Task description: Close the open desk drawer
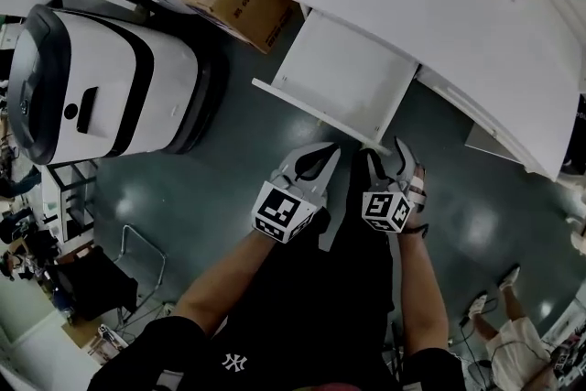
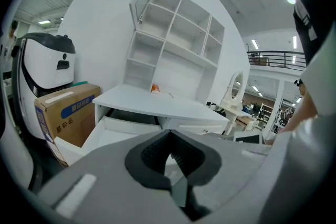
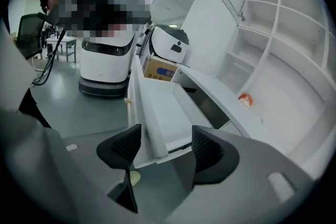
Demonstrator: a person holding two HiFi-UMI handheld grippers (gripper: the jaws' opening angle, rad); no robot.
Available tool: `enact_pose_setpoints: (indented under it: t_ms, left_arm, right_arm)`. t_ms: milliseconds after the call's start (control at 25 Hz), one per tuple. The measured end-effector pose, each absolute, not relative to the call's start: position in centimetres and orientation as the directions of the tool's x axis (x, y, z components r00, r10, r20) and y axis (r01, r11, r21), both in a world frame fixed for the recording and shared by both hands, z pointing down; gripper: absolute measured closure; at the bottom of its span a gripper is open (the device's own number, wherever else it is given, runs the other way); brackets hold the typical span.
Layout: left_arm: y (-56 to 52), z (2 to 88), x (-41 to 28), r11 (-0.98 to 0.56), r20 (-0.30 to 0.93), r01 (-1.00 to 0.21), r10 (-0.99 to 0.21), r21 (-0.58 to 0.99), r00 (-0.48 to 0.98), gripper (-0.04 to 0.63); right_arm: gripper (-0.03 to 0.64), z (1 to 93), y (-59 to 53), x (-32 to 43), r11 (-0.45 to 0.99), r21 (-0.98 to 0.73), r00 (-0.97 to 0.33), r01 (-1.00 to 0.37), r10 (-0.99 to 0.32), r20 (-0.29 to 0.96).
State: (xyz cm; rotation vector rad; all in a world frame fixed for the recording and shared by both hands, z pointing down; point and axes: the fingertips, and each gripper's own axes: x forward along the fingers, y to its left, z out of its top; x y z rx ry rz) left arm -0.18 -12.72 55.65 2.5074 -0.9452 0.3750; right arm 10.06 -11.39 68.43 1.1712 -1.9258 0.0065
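Two grippers hovered just short of the open desk drawer (image 1: 343, 78) in the head view, the left gripper (image 1: 328, 155) beside the right gripper (image 1: 385, 154). Through the left gripper view I saw its jaws pressed together, empty, with the drawer beyond. In the right gripper view the jaws stood apart, the drawer's front corner between them.
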Motion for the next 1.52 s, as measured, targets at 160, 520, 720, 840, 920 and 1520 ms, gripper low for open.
enact_pose_setpoints:
  t_ms: [160, 520, 720, 840, 920, 1520]
  left_arm:
    - [-13.4, 56.6, 0.5, -0.673, 0.398, -0.673, -0.551, 0.308, 0.733, 0.595]
    - [-15.0, 57.2, 1.8, -0.685, 0.391, -0.668, -0.553, 0.289, 0.736, 0.595]
    - [-16.3, 57.2, 2.7, -0.693, 0.381, -0.664, -0.555, 0.281, 0.74, 0.595]
    - [-17.1, 57.4, 3.1, -0.693, 0.375, -0.665, -0.559, 0.278, 0.74, 0.595]
    - [-17.5, 57.7, 3.4, -0.691, 0.371, -0.667, -0.563, 0.277, 0.738, 0.595]
    - [-22.3, 58.6, 6.2, -0.707, 0.329, -0.661, -0.58, 0.252, 0.745, 0.595]
  right_arm:
    - [0.252, 69.1, -12.3, 10.9, 0.548, 0.422, -0.172, -0.722, -0.733, 0.659]
    - [0.165, 68.6, -15.2, 12.7, 0.517, 0.49, -0.127, -0.702, -0.768, 0.628]
    - [0.132, 68.3, -17.2, 13.8, 0.511, 0.541, -0.114, -0.668, -0.789, 0.604]
    - [0.121, 68.2, -18.4, 14.3, 0.503, 0.568, -0.107, -0.652, -0.802, 0.588]
    - [0.114, 68.1, -19.1, 14.6, 0.5, 0.584, -0.104, -0.64, -0.809, 0.579]
    - [0.101, 67.6, -25.3, 17.9, 0.429, 0.672, -0.041, -0.604, -0.858, 0.511]
